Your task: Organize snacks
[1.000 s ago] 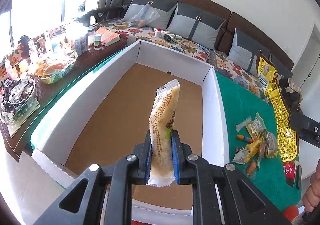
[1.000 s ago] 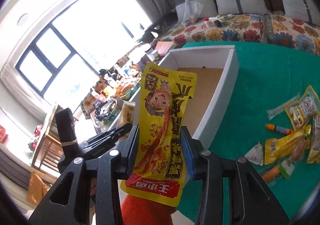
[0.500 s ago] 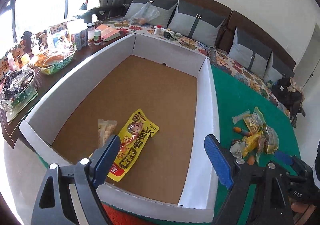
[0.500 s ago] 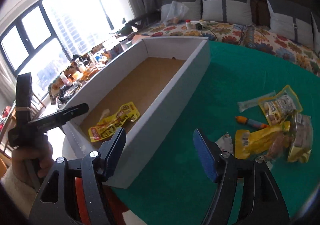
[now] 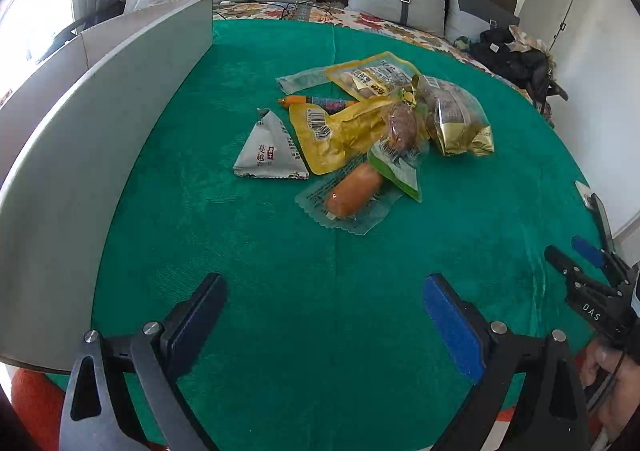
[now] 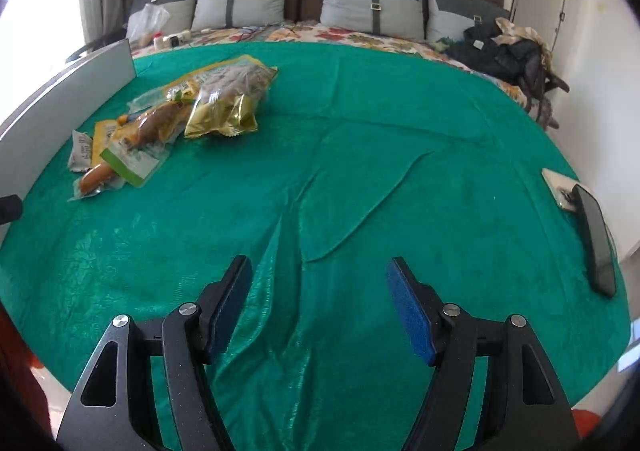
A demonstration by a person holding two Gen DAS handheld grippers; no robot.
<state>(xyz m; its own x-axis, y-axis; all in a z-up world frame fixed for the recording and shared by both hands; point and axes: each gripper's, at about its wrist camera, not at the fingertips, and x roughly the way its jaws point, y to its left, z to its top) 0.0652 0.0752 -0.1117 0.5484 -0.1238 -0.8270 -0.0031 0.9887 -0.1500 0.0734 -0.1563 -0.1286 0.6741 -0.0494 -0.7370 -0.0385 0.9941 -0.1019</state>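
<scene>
A pile of snack packets (image 5: 376,123) lies on the green tablecloth (image 5: 280,251): a grey triangular packet (image 5: 270,149), a sausage in clear wrap (image 5: 352,193), a yellow pouch (image 5: 332,131) and a gold bag (image 5: 460,119). The pile also shows in the right wrist view (image 6: 168,119) at the far left. The white box wall (image 5: 92,123) stands left of the pile. My left gripper (image 5: 324,307) is open and empty, short of the pile. My right gripper (image 6: 318,293) is open and empty over bare cloth; it also shows in the left wrist view (image 5: 576,263).
A dark phone (image 6: 596,243) and a white card (image 6: 558,183) lie at the table's right edge. A sofa with grey cushions (image 6: 240,3) and a heap of dark clothes (image 6: 508,55) lie behind the table. The cloth is wrinkled (image 6: 320,211) ahead of the right gripper.
Both grippers let their packets go into the box and opened. Both have since swung right, away from the box, toward the snack pile and bare cloth.
</scene>
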